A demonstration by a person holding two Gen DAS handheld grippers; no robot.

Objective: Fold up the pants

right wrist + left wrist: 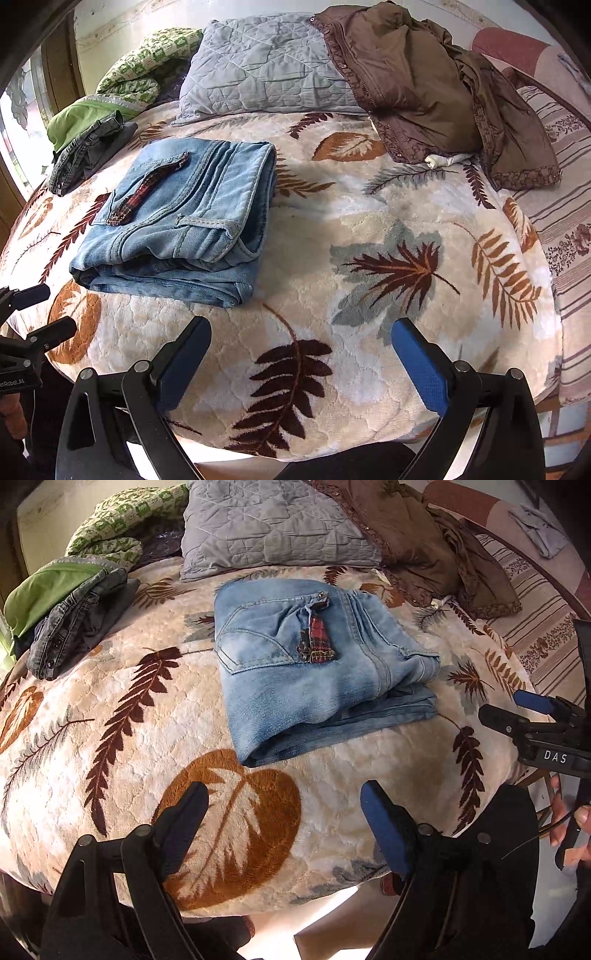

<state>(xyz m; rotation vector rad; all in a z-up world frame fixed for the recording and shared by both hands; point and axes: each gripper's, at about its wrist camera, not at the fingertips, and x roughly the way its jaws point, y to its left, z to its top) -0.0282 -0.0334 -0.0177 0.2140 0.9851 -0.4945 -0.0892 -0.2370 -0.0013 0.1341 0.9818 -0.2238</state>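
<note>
The jeans [314, 664] lie folded in a compact bundle on the blanket [110, 775]. Your left gripper [284, 812] and right gripper [301, 347] hang empty, jaws apart. Only press loose edges flat.

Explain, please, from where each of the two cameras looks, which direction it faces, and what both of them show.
Left wrist: sits on the left hand-held gripper, open, at the bed's near edge, facing the folded jeans straight ahead; the right hand-held gripper and fingers show at right.
Right wrist: sits on the right hand-held gripper, open, further right, facing the leaf blanket; jeans lie ahead-left, the left hand-held gripper at the left edge.
Shared: jeans, blanket, grey pillow, brown jacket.
</note>
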